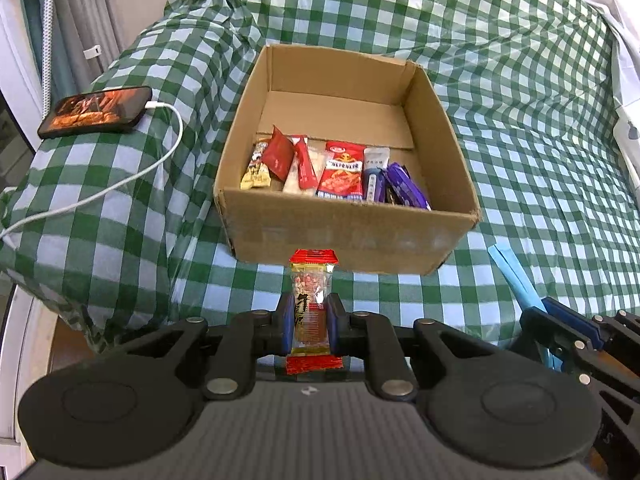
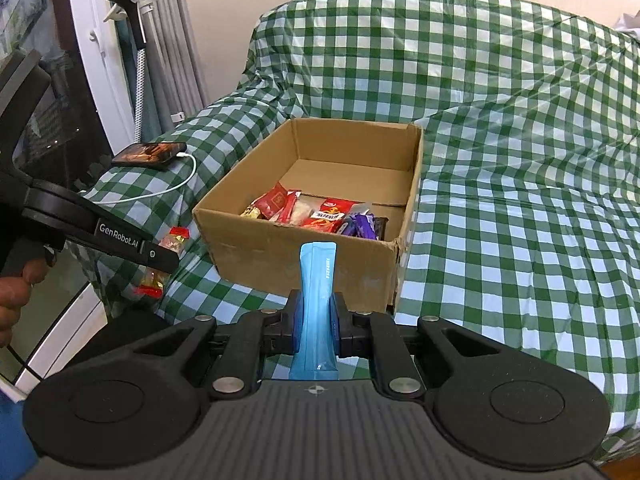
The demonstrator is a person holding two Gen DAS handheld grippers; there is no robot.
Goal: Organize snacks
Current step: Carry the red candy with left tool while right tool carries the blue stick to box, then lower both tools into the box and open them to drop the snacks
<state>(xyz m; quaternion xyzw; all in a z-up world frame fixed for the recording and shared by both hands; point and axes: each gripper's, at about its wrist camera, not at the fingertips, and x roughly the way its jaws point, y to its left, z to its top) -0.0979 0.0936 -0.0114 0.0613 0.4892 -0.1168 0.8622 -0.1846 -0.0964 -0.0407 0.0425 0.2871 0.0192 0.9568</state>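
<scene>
An open cardboard box (image 1: 352,240) (image 2: 296,256) sits on the green-checked cloth and holds several snack packets (image 1: 336,170) (image 2: 316,216) lined along its near wall. My left gripper (image 1: 311,322) is shut on a clear peanut snack packet with red ends (image 1: 313,280), held upright just short of the box's near wall. In the right wrist view that packet (image 2: 170,246) shows at the left, in the left gripper (image 2: 160,258). My right gripper (image 2: 318,320) is shut on a light blue stick packet (image 2: 316,280) (image 1: 514,276), also in front of the box.
A phone (image 1: 94,112) (image 2: 150,154) with a white charging cable (image 1: 120,184) lies on the cloth-covered armrest left of the box. Curtains and a white frame stand at the far left. A person's hand (image 2: 14,292) grips the left tool. Checked cloth spreads right of the box.
</scene>
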